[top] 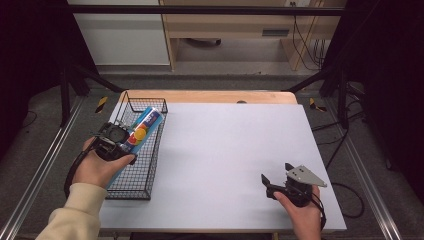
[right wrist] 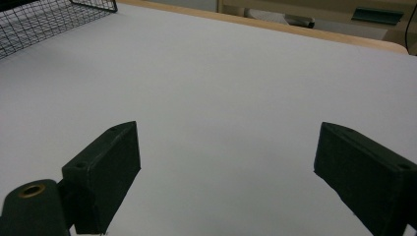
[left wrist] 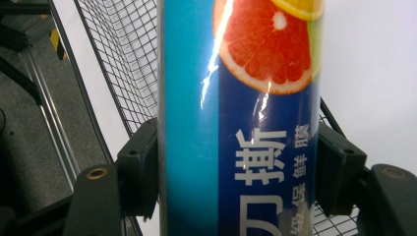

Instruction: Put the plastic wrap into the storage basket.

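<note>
A long blue box [top: 142, 127] printed with citrus slices and white characters hangs over the black wire basket [top: 150, 170], tilted toward the basket's far right corner. My left gripper [top: 122, 142] is shut on the box. In the left gripper view the box [left wrist: 241, 98] sits squeezed between both jaws, with the basket's mesh [left wrist: 123, 59] behind it. My right gripper [top: 275, 172] rests low over the white board near its front right, jaws wide apart. In the right gripper view my right gripper [right wrist: 226, 167] has nothing between its fingers.
The white board [top: 225, 150] covers a wooden table whose edge [top: 210, 96] shows at the back. The basket's corner [right wrist: 49, 14] appears far left in the right gripper view. Dark frame legs [top: 340, 85] and cables stand on the floor around the table.
</note>
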{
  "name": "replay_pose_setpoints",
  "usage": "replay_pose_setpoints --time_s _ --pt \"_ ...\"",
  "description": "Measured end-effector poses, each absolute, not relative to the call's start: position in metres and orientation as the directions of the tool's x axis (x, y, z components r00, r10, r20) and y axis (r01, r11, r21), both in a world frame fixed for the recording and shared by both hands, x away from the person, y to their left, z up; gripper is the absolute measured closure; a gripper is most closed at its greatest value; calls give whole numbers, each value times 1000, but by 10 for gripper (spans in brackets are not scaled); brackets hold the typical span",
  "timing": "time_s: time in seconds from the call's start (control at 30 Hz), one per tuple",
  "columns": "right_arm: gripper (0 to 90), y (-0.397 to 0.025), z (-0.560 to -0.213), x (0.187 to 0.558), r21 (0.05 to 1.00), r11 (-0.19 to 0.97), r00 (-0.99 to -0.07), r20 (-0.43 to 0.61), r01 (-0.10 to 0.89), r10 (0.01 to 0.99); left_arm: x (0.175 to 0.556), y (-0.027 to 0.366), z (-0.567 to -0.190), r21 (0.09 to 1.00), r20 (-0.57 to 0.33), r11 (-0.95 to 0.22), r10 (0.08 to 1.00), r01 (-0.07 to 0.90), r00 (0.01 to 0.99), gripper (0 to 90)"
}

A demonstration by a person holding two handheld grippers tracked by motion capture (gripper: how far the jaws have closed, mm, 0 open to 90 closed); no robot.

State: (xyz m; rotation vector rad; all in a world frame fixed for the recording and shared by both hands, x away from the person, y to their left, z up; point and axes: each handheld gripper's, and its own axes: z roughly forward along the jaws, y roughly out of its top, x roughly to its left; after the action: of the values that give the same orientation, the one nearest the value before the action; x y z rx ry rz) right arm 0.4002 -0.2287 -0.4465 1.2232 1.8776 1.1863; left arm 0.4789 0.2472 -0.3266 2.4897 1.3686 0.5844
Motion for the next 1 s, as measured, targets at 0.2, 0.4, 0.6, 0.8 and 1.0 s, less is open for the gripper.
replay_pose_setpoints --time_s 0.2,0.4,0.6,0.8,1.0 --pt "105 -229 -446 400 907 177 -398 -11 382 917 479 249 -329 388 225 -528 849 756 477 322" --pt "105 -228 -447 400 905 179 -401 -11 385 916 481 249 -331 385 214 -516 857 765 469 322" --pt "105 -228 -447 401 902 186 -408 -12 390 913 485 249 -337 371 202 -508 861 777 466 322" --pt "105 -227 -447 401 900 192 -415 -14 390 910 489 248 -345 361 183 -492 871 792 457 322" --pt "105 -227 -447 401 900 193 -416 -14 391 909 494 248 -351 342 175 -482 876 806 450 322"
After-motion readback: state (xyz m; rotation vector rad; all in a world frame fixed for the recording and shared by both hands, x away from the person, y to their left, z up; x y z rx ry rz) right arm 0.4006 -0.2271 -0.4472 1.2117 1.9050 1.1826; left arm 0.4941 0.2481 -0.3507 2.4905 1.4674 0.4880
